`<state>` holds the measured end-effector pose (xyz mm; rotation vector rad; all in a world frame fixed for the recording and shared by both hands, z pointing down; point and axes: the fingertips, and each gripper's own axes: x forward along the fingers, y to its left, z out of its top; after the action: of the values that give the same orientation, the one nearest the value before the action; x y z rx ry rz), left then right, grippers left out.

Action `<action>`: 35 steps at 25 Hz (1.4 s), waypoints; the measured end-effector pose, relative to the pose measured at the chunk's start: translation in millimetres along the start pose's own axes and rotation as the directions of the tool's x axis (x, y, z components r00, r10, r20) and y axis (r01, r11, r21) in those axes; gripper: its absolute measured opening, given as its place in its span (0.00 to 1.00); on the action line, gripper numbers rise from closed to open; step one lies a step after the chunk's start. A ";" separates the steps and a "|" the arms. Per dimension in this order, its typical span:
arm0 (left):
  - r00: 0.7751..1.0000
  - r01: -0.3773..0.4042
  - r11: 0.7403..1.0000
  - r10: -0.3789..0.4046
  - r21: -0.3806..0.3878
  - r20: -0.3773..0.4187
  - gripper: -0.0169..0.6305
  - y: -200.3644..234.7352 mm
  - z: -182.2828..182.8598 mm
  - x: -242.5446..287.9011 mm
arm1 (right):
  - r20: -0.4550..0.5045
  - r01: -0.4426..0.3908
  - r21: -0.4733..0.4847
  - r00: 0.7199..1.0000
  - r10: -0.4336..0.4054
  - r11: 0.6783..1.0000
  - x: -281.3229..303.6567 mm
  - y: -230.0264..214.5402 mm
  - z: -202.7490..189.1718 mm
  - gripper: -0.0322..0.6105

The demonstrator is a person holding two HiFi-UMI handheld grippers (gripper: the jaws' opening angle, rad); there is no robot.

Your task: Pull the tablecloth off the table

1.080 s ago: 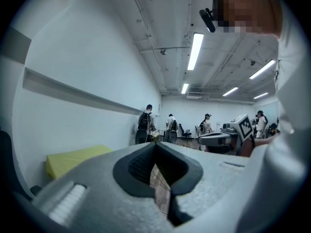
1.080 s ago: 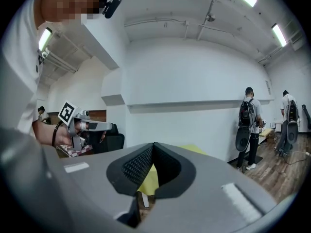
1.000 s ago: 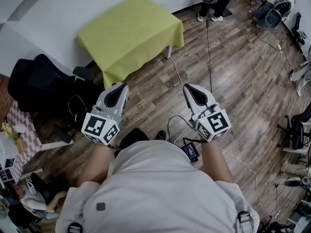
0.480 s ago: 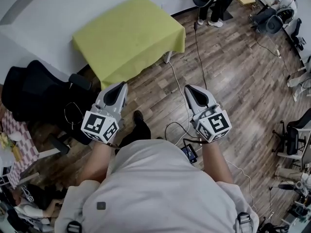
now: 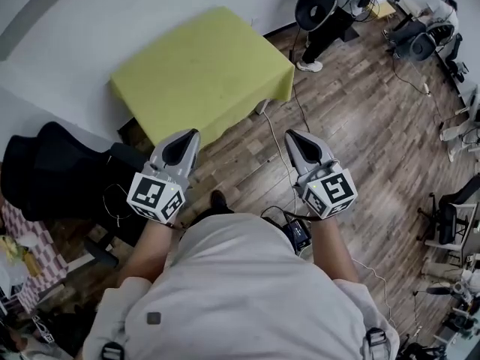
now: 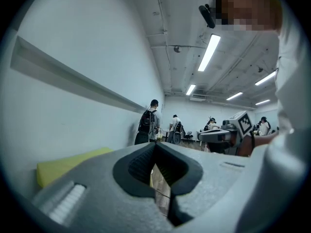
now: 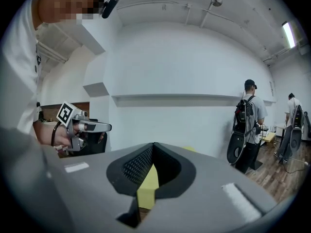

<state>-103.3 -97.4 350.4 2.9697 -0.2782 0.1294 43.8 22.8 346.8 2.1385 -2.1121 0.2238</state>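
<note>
1. Off to the far left of both sets of jaws, a black office chair (image 5: 52, 167) stands on the wooden floor (image 5: 375, 126), close to the white wall (image 5: 90, 21).
2. Nearer, the left gripper (image 5: 187, 135) is held out almost level, jaws pressed together tip to tip with nothing between them. Its marker cube sits at the end nearest the person.
3. Straight ahead of both grippers, and well apart from their tips, the yellow-green tablecloth (image 5: 199, 70) lies spread flat over the table (image 5: 262, 107). Its edges hang down the near sides, and one white leg shows under the corner nearest the right jaws.
4. Alongside, the right gripper (image 5: 295, 136) is likewise closed and empty, aimed toward the cloth.
5. Beneath and just ahead of the right jaws, a thin cable (image 5: 281, 145) trails across the boards toward the table.
6. Beyond the right jaws, farther to the right, a person with a black backpack (image 7: 249, 125) stands near the wall.
</note>
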 end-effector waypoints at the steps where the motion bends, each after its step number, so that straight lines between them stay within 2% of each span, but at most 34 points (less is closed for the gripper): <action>1: 1.000 0.005 1.000 -0.005 0.000 0.004 0.03 8.2 2.3 3.8 | -0.001 0.005 -0.004 1.000 -0.005 1.000 8.0 -1.8 2.9 0.07; 12: 1.000 -0.020 1.000 0.020 -0.019 -0.004 0.03 66.0 11.3 44.0 | -0.025 -0.027 0.010 0.999 0.028 1.000 76.4 -31.0 8.3 0.07; 19: 0.992 -0.129 0.992 0.129 -0.012 -0.007 0.03 99.0 18.3 82.8 | -0.007 -0.139 0.011 0.990 0.139 0.990 135.4 -75.8 14.4 0.07; 30: 0.948 -0.318 0.948 0.318 -0.026 -0.004 0.03 124.2 14.5 193.0 | -0.037 -0.342 -0.027 0.939 0.341 0.939 212.8 -189.4 20.4 0.07; 35: 0.910 -0.414 0.909 0.414 -0.048 -0.009 0.03 128.8 7.8 228.9 | -0.086 -0.433 -0.044 0.899 0.428 0.900 239.3 -237.6 12.4 0.07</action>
<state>96.7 -264.3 384.6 2.8144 -0.8972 0.1659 284.2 -211.1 384.3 1.5733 -2.4853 0.2694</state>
